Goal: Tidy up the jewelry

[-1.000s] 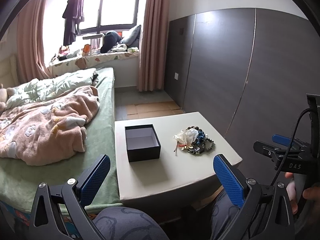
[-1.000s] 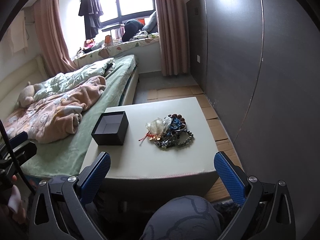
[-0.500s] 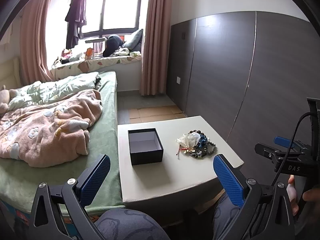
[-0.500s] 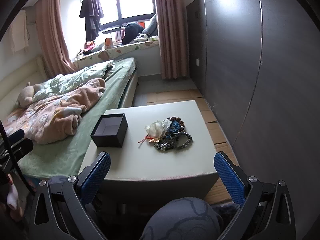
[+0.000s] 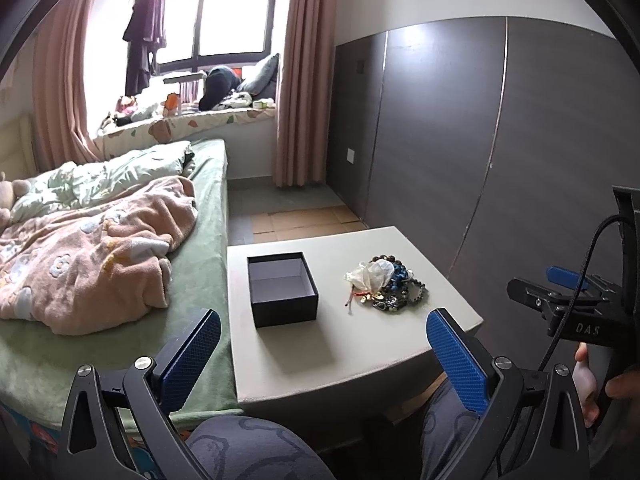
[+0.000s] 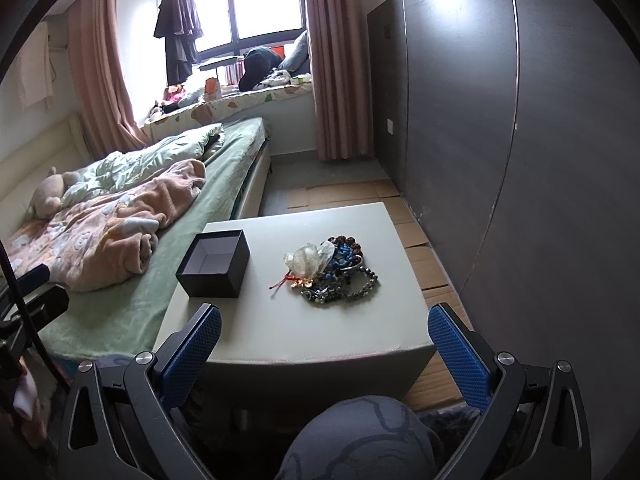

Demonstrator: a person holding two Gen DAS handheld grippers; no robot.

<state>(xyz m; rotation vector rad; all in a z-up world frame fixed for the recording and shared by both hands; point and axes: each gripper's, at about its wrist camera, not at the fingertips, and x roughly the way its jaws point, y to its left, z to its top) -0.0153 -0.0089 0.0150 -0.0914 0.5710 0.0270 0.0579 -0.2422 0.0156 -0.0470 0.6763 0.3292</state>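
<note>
Nearest me, my left gripper [image 5: 323,354] and right gripper [image 6: 324,354] both hang wide open with nothing between the blue pads, held back over my knees, short of the near edge of the table [image 6: 280,332]. I judge that nothing is sorted yet. Farther out, the black box [image 5: 282,288] sits open and empty on the table's left side, ready to receive. To its right, apart from it, lies the jewelry [image 6: 334,276] in one tangled heap, beads, red cord and a clear pouch together. Beyond lies the bed [image 5: 120,240].
</note>
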